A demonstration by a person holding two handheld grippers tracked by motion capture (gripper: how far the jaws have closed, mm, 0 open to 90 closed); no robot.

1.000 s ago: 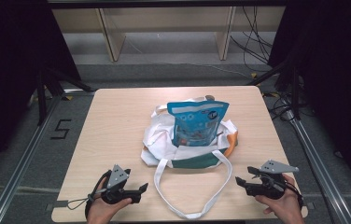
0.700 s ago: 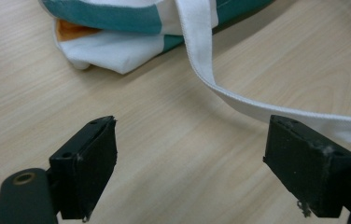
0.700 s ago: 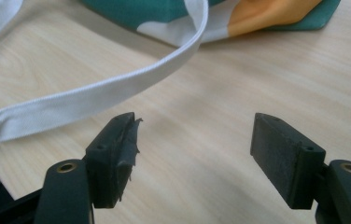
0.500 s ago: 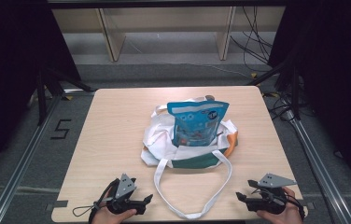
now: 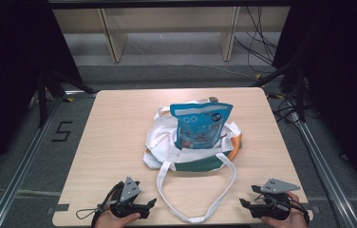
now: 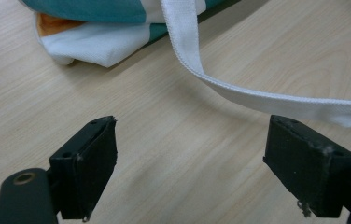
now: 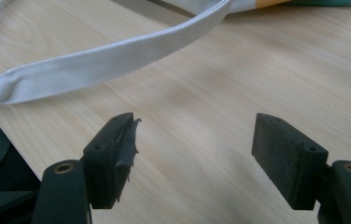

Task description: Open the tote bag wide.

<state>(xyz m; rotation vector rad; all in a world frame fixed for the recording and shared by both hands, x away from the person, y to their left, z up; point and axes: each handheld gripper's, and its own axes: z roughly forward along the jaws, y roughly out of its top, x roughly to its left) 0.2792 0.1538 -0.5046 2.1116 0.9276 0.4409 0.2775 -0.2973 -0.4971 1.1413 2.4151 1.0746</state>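
Tote bag [image 5: 167, 142] handle strap [image 5: 200, 216] loops white toward the frame's bottom edge, between the left gripper [image 5: 150, 203] and right gripper [image 5: 243, 203], both with jaws spread and empty. Farther up, at centre frame on the table [image 5: 115, 123], the crumpled white-and-green bag carries a blue pouch [image 5: 200, 126].

A black figure "5" [image 5: 61, 131] is marked on the grey floor [image 5: 29, 166] to the left of the desk [image 5: 119, 123]. The blue snack pouch [image 5: 199, 126] standing in the tote bag [image 5: 167, 142] carries printing, too small to read
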